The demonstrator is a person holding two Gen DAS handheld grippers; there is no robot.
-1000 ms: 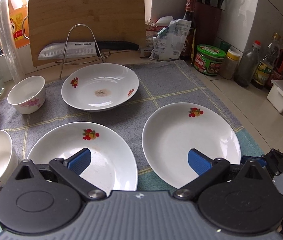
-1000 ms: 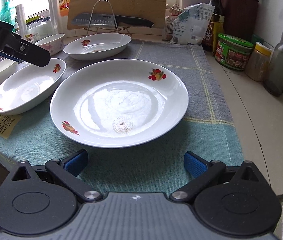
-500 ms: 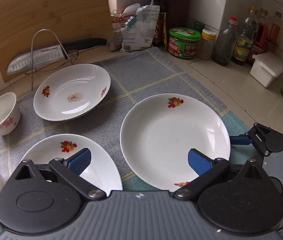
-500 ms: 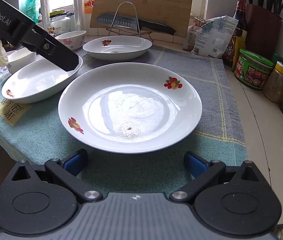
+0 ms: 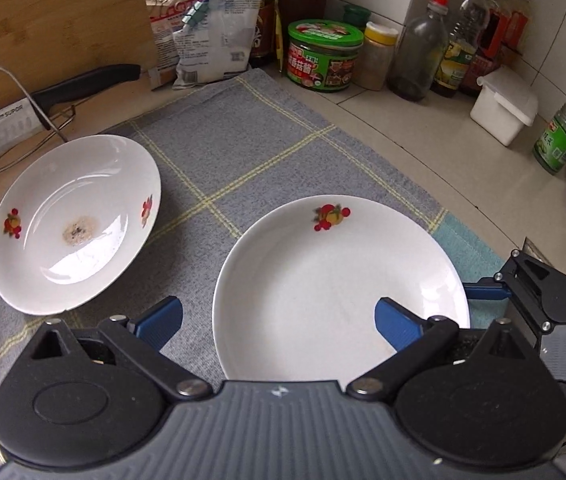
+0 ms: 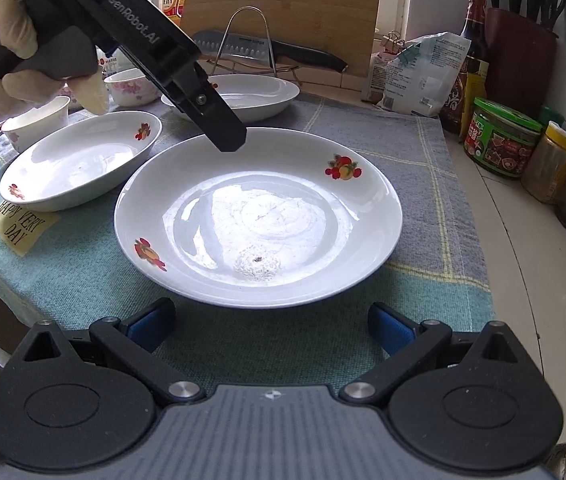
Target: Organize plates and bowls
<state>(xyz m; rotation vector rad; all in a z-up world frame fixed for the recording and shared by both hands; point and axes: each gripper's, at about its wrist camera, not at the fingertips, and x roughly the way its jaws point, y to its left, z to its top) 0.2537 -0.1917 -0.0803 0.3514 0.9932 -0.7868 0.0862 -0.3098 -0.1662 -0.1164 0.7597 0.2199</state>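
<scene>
Right wrist — plate (image 6: pixel 259 216), small crumb residue

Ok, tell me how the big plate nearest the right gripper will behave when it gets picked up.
The big plate looks like glazed ceramic with a glossy sheen, so it is probably stiff, slippery in the pads and breakable if dropped. Its rim is thin and sloped, so a grip at the edge may let it tilt. It lies on a cloth, so pushing it would likely drag.
</scene>
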